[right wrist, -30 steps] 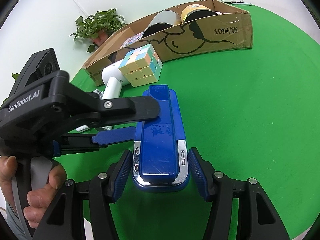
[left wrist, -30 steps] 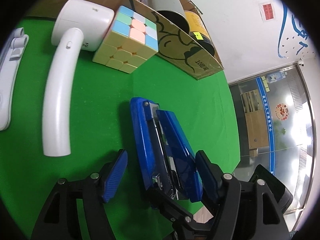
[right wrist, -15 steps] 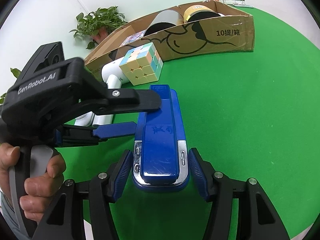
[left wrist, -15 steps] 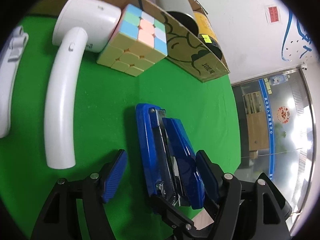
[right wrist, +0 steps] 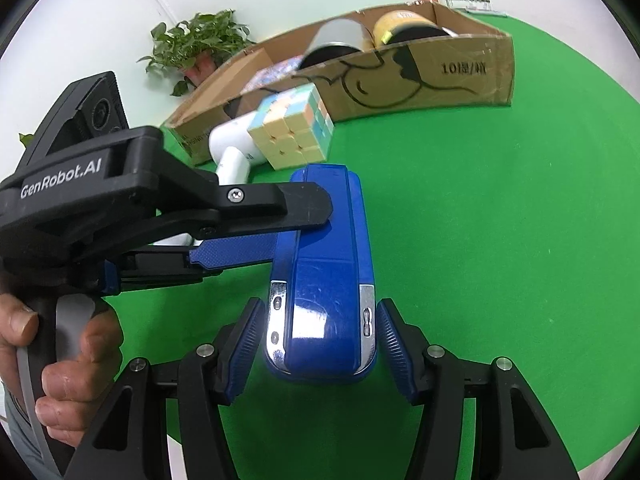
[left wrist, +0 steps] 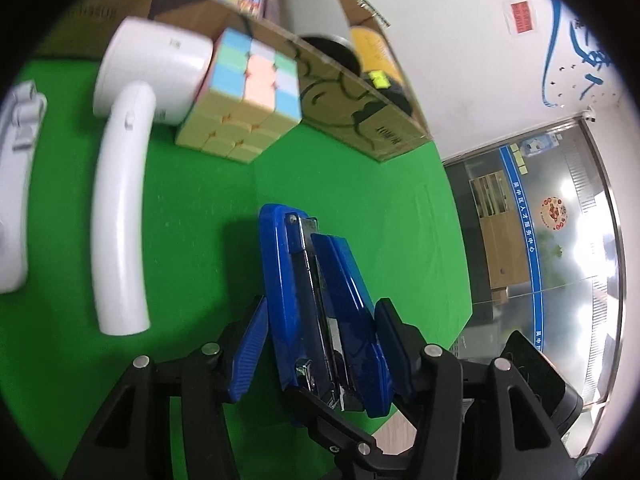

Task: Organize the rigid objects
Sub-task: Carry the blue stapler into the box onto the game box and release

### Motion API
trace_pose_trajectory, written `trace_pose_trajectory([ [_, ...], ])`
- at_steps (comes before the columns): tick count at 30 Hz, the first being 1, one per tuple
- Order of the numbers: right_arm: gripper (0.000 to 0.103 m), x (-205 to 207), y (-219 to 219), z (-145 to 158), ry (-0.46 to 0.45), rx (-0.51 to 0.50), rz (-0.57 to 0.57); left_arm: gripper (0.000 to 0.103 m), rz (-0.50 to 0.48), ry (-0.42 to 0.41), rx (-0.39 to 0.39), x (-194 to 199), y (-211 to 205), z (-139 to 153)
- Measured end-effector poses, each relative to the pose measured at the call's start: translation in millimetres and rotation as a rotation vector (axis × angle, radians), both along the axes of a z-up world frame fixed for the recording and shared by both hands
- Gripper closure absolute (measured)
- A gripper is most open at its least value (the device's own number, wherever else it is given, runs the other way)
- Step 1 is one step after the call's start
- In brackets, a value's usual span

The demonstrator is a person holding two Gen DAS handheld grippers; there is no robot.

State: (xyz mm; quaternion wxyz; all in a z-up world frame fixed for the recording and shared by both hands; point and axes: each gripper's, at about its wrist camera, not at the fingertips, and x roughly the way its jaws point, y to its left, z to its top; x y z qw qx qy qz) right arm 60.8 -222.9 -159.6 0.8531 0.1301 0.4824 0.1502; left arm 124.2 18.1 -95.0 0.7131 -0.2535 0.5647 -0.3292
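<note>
A blue stapler [right wrist: 324, 280] hangs a little above the green table [right wrist: 500, 260]. My right gripper [right wrist: 319, 304] is shut on its chrome rear end, one pad on each side. From the left comes my left gripper [right wrist: 302, 236], rolled on its side, one finger over the stapler's top and one at its base. In the left wrist view the stapler [left wrist: 320, 292] stands between the closing jaws of the left gripper [left wrist: 322, 302], and both pads touch it. A hand holds the left gripper's handle.
Behind the stapler lie a pastel puzzle cube [left wrist: 244, 116], a white hair dryer [left wrist: 120, 200] and another white device [left wrist: 16, 208]. A cardboard box [right wrist: 420, 76] with two cans and a colourful booklet stands at the back. A potted plant [right wrist: 196, 48] stands beyond the box.
The left gripper's jaws have drawn in from well apart until the pads meet the stapler. The right gripper's hold on the stapler is unchanged.
</note>
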Motion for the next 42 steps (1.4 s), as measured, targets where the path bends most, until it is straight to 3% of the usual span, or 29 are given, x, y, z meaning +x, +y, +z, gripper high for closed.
trace_pose_trajectory([
  [9, 0.048, 19.7, 21.6, 54.5, -0.115, -0.008, 0.02, 0.05, 0.03, -0.149, -0.017, 18.3, 21.2, 60.4],
  [15, 0.048, 73.5, 52.9, 104.9, -0.19, -0.036, 0.059, 0.05, 0.051, -0.251, -0.028, 73.7, 50.1, 111.8],
  [20, 0.048, 137.8, 82.7, 134.0, -0.196, -0.074, 0.081, 0.051, 0.053, -0.262, -0.028, 138.0, 71.5, 130.3],
  [25, 0.049, 205.9, 109.1, 138.1, -0.14, -0.088, 0.093, 0.052, 0.049, -0.205, -0.005, 202.9, 83.3, 120.9],
  [31, 0.049, 267.9, 125.7, 105.3, -0.03, -0.103, 0.094, 0.052, 0.048, -0.07, -0.02, 262.2, 94.8, 72.4],
  [36, 0.049, 292.2, 129.0, 67.6, 0.062, -0.103, 0.08, 0.052, 0.03, 0.029, -0.01, 287.4, 94.1, 34.3],
  [42, 0.046, 307.0, 134.2, 49.7, 0.14, -0.042, 0.082, 0.055, 0.027, 0.008, 0.071, 290.9, 94.6, 35.0],
])
